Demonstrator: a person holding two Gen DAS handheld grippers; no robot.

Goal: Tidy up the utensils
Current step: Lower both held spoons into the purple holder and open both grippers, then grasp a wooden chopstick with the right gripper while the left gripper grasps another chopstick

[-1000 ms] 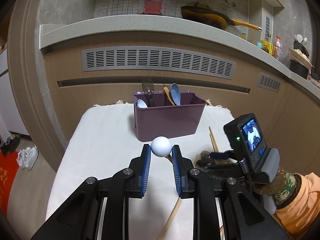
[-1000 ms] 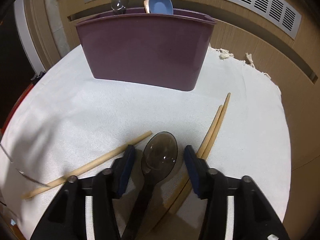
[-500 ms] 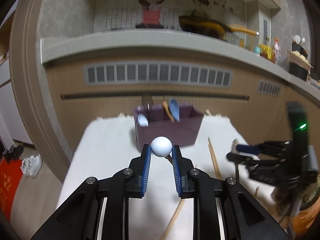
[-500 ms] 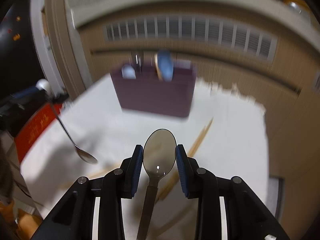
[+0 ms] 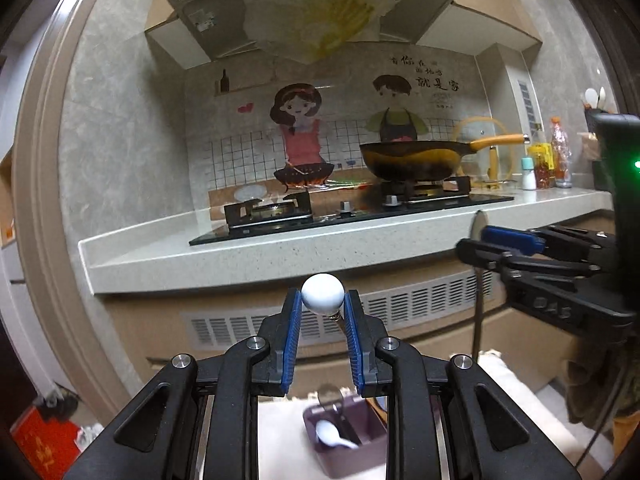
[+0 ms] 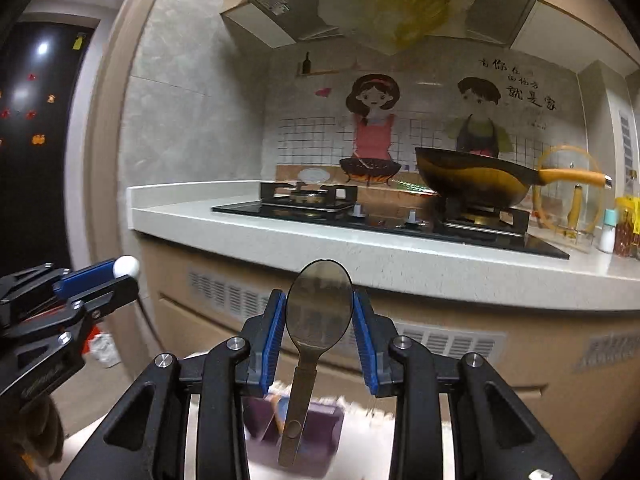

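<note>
Left gripper [image 5: 322, 308]: pads clamped on the white ball end [image 5: 322, 298] of a metal utensil; right gripper [image 6: 319, 312]: pads clamped on the bowl of a dark translucent spoon [image 6: 319, 304], handle hanging down; both held level, facing the stove counter [image 5: 280, 248]; the purple utensil bin [image 5: 344, 440] sits below on the white cloth [image 5: 516, 392], a white spoon [image 5: 332, 434] inside.

Both grippers are up off the cloth-covered table now, lifted high and tipped toward level, so the stove and wok come into sight where the table filled the view a second ago. The left gripper [image 5: 322, 312] carries its white-knobbed utensil [image 5: 322, 298] up, the right gripper [image 6: 319, 312] its smoky translucent spoon [image 6: 318, 306]. The purple bin [image 5: 344, 440] now sits far below them.
</note>
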